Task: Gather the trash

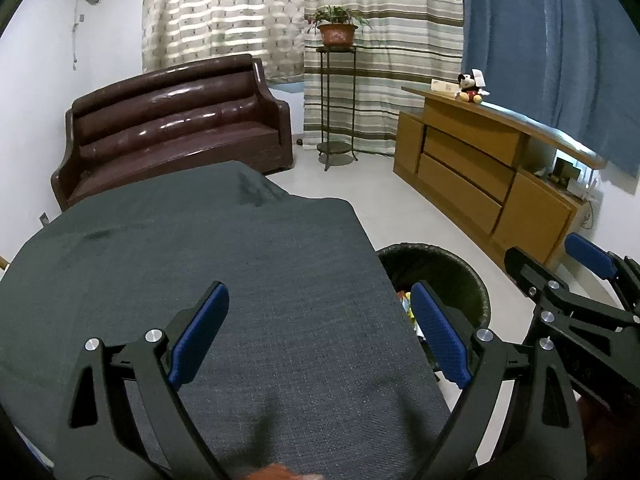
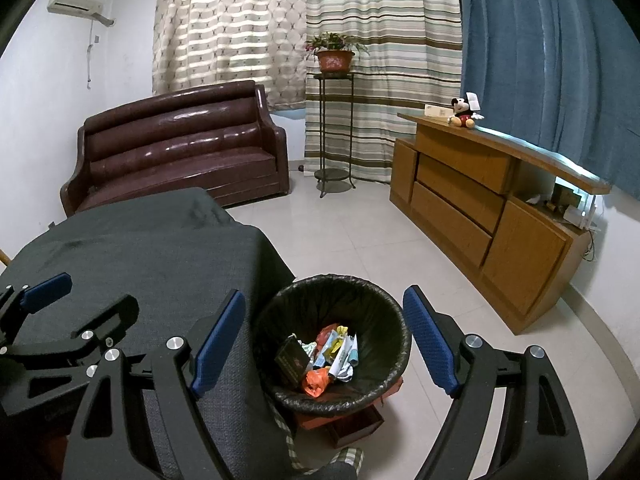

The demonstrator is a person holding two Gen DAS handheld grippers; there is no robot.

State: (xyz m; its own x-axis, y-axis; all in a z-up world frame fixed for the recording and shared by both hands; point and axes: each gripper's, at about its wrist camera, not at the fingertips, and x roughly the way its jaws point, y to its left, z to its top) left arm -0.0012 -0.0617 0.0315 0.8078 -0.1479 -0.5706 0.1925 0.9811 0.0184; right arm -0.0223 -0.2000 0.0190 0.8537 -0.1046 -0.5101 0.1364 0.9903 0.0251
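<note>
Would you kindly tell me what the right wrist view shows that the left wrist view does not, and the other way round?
Only the right wrist view looks into the bin and shows the trash in it: crumpled wrappers, an orange bag, a dark packet. It also shows the box the bin stands on.

Only the left wrist view shows the cloth-covered table nearly whole, with nothing lying on it.

Both show the sofa, the potted plant, the wooden cabinet with its plush toy, and both tongs open and empty.
</note>
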